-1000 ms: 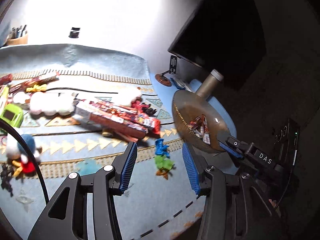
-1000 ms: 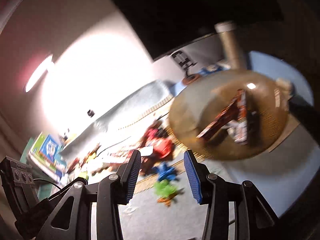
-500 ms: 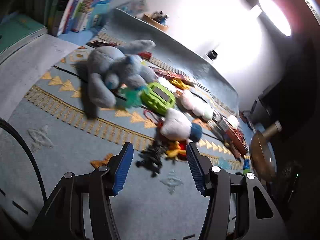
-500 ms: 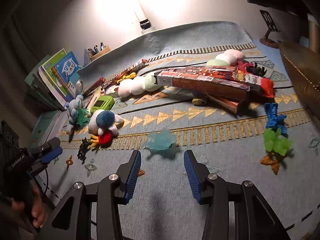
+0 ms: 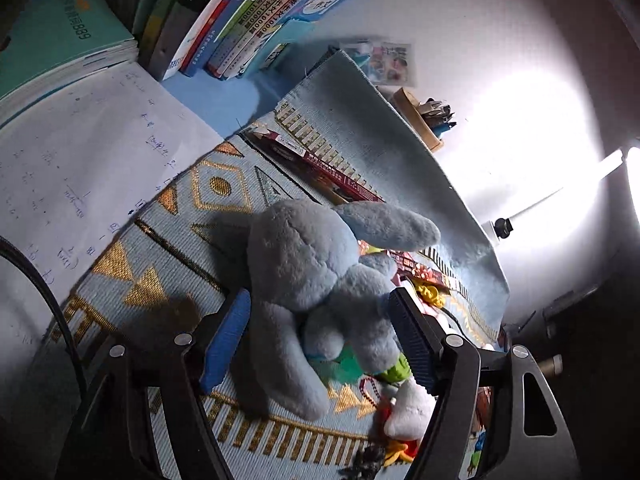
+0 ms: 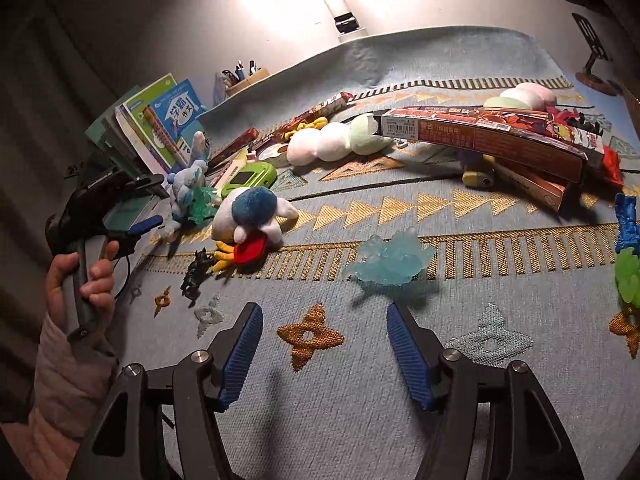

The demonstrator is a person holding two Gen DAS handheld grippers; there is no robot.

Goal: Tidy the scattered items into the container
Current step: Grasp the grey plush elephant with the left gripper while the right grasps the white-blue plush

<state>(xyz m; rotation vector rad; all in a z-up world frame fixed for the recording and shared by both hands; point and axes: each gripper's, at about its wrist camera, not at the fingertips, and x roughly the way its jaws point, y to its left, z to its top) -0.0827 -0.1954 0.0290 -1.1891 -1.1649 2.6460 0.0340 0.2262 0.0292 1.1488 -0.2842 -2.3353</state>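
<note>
We see left gripper (image 5: 320, 336) straddling grey-blue plush rabbit (image 5: 316, 268), jaws spreading, pads flanking plush, not pressing. Rabbit lies on patterned blue rug (image 5: 168, 264), near rug corner by leaning books (image 5: 256, 12). Right gripper (image 6: 324, 352) hangs over bare rug, jaws spreading, nothing between; translucent blue figure (image 6: 390, 260) just beyond its fingertips on rug. White-and-blue plush (image 6: 252, 216) and small black figure (image 6: 196, 272) lie on rug between blue figure and rabbit. Container not visible to us.
</note>
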